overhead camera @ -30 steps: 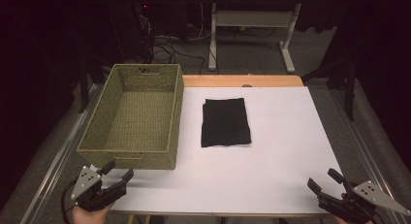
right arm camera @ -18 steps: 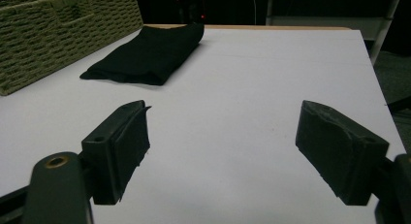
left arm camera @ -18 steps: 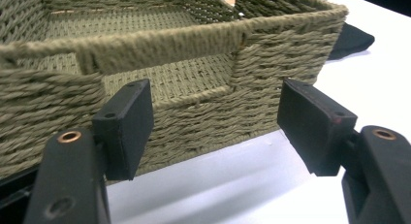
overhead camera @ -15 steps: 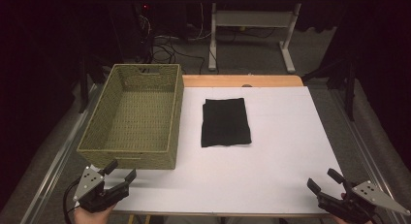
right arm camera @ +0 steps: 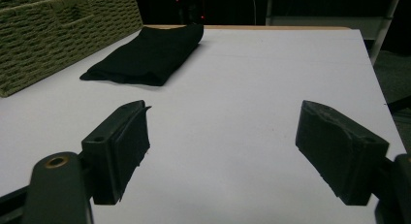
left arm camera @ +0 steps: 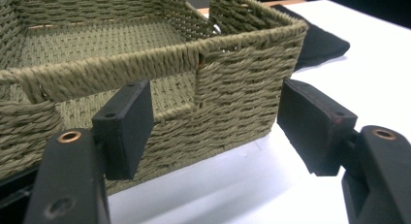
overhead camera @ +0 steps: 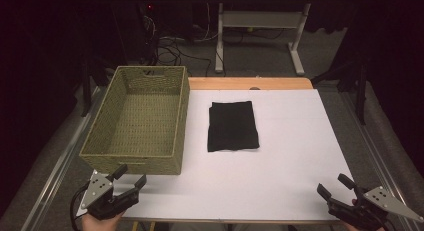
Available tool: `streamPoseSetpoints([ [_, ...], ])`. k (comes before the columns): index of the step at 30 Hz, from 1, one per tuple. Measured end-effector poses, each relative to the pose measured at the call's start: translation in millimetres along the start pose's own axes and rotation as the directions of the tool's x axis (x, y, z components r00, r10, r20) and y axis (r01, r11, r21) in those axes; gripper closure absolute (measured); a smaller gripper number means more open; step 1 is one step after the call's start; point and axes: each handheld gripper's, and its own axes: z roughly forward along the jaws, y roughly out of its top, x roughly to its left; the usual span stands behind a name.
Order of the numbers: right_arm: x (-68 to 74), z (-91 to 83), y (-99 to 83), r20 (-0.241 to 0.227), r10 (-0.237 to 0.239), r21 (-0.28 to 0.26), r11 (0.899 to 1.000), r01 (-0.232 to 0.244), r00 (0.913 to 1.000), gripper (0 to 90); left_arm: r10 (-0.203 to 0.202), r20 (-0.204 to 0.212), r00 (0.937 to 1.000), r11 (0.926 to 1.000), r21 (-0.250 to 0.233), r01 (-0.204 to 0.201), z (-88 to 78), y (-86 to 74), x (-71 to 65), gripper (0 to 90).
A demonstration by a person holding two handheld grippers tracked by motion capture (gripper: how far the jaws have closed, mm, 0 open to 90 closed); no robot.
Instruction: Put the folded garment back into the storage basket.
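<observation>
Start of run, as judged: nothing held, nothing moved toward yet.

Cloth [overhead camera: 233,126]: black, folded to a rectangle, flat on white table [overhead camera: 290,166], mid-table, just right of basket [overhead camera: 137,161]. Long axis running away from the person, near edge toward the grippers. Apart from basket wall, narrow strip of table between.

Left gripper [overhead camera: 131,177]: at near left table edge, jaws spread, nothing between. Pointing at the basket's near wall, close up in the left gripper view [left arm camera: 213,88]; cloth [left arm camera: 320,40] beyond the basket's right corner, up and right of the jaws.

Right gripper [overhead camera: 334,186]: at near right corner, jaws spread wide, bare table between. Cloth [right arm camera: 145,56] ahead and left of its jaws, well apart, basket [right arm camera: 58,35] further left.

Nearer hand: about even; left slightly closer across the table, but basket corner in its way. Right with a clear line over open table.

Basket: woven, olive, open top, empty; floor bare to all four walls.

Likely target for cloth: basket, to its left.
</observation>
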Motion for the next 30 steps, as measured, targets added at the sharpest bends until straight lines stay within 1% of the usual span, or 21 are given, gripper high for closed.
streamPoseSetpoints([
  [5, 0.0, 0.1, 0.0, -0.002, -0.002, 0.0, 1.0, 0.002, 1.0, 20.2, -0.001, 0.009, 1.0, 1.0, -0.002, 0.001, 1.0, 1.3, -1.3, 27.0],
  [10, 0.4, -0.4, 0.1, -0.001, -0.004, -0.001, 1.0, 0.004, 1.0, 20.2, 0.022, 0.029, 0.9994, 0.9998, 0.003, -0.022, 4.2, 4.8, -6.2, 27.0],
  [17, 0.4, -0.3, 0.0, 0.0, -0.004, -0.001, 1.0, 0.004, 1.0, 20.1, 0.033, 0.054, 0.998, 0.9995, 0.002, -0.033, 6.4, 7.8, -11.9, 27.0],
  [18, 0.0, -0.3, 0.0, 0.0, 0.001, -0.001, 1.0, -0.001, 1.0, 20.2, 0.04, 0.057, 0.9976, 0.9992, 0.007, -0.04, 8.5, 8.2, -14.3, 27.0],
  [21, -0.1, -0.1, -0.1, -0.001, -0.001, -0.001, 1.0, 0.001, 1.0, 20.2, 0.041, 0.058, 0.9975, 0.999, 0.014, -0.042, 10.8, 8.7, -15.6, 27.0],
  [22, -0.1, 0.1, -0.1, -0.003, -0.005, 0.002, 1.0, 0.005, 1.0, 20.2, 0.042, 0.066, 0.997, 0.999, 0.015, -0.043, 11.9, 9.6, -17.1, 27.0],
  [30, 0.1, -0.2, -0.1, 0.0, -0.003, 0.0, 1.0, 0.003, 1.0, 20.2, 0.05, 0.084, 0.9952, 0.9985, 0.015, -0.052, 14.2, 11.8, -22.1, 27.0],
])
